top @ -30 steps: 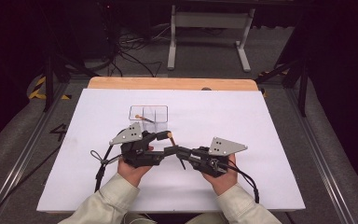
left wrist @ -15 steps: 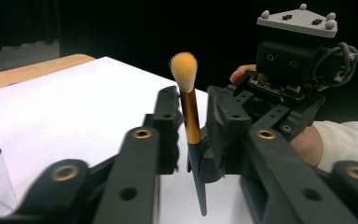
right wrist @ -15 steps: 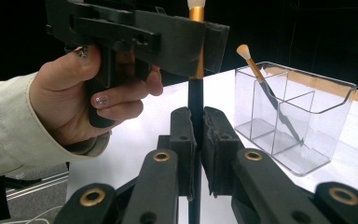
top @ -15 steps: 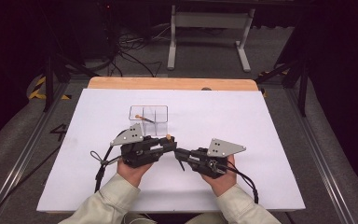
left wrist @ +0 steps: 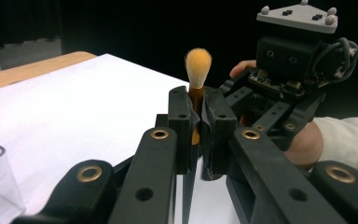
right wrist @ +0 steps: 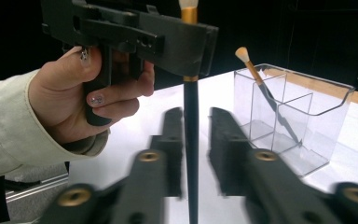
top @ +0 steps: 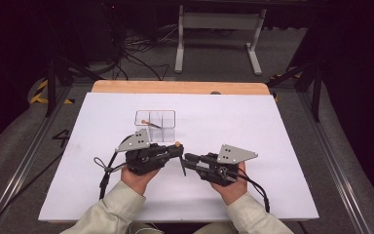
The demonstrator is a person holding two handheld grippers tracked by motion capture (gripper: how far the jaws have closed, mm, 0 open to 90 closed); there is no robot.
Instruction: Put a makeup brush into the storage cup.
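Observation:
A makeup brush with an orange tuft [left wrist: 198, 60], a gold ferrule and a black handle [right wrist: 190, 140] stands upright between the two grippers, near the table's middle front. My left gripper [left wrist: 198, 116] is shut on the ferrule just below the tuft, its jaws having just closed. My right gripper [right wrist: 196, 121] has just been opening. The handle stands between its jaws with a gap on each side. In the high view the left gripper [top: 177, 151] and right gripper [top: 187, 158] meet tip to tip around the brush [top: 177, 144].
A clear divided box [top: 155, 119] stands just beyond the grippers with a second brush [top: 148, 123] leaning in it, as the right gripper view shows for the box [right wrist: 303, 116]. A white sheet [top: 272, 146] covers the table, whose wooden edge [top: 175, 87] runs along the far side.
The left jaws have closed onto the brush's ferrule. The right jaws have parted from the handle. Neither hand has shifted.

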